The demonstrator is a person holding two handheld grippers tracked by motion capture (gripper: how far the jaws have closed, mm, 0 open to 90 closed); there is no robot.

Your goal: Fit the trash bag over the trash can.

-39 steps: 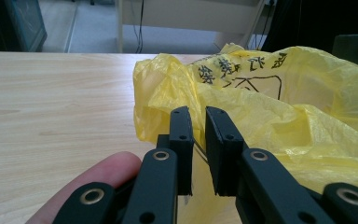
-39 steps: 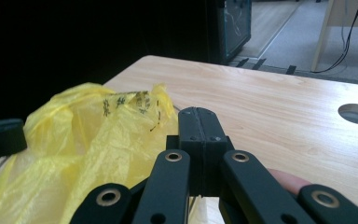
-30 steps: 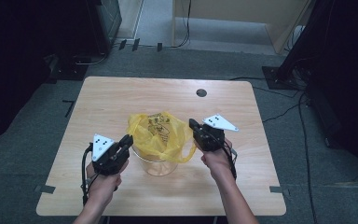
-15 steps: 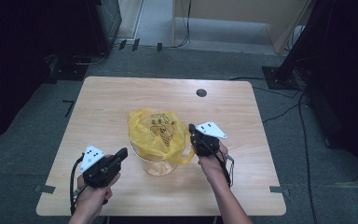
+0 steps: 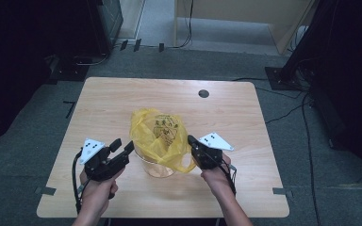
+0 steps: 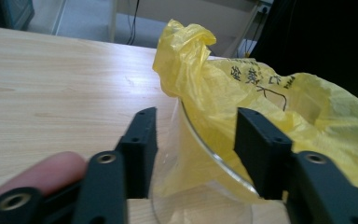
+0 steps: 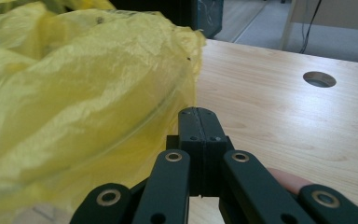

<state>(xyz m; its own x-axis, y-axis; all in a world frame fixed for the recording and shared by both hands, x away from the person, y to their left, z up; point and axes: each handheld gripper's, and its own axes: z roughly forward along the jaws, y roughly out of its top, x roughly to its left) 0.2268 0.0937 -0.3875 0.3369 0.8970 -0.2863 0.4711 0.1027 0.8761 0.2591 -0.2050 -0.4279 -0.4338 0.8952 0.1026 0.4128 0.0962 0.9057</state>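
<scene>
A yellow plastic bag [image 5: 158, 132] lines a clear round container [image 5: 156, 168] at the middle of the wooden table [image 5: 99, 103]. My left gripper [image 5: 122, 146] sits just left of the container. Its jaws have just been opening and nothing is pressed between them. In the left gripper view the bag [image 6: 242, 84] and the container's clear wall [image 6: 177, 158] lie just ahead of the open left gripper [image 6: 196, 114]. My right gripper [image 5: 191, 140] is shut at the bag's right side. In the right gripper view the shut right gripper [image 7: 198, 110] lies against the bag [image 7: 74, 79]; whether film is pinched is unclear.
A round cable hole [image 5: 203, 93] sits in the table's far right part, also seen as the hole [image 7: 319, 79] ahead of the right gripper. Dark floor and cables surround the table. Bare wood stretches to the left and behind the container.
The left gripper drew back from the bag toward the near left, then came back toward the container with its jaws now apart. The right gripper slid slightly nearer and lower, still shut.
</scene>
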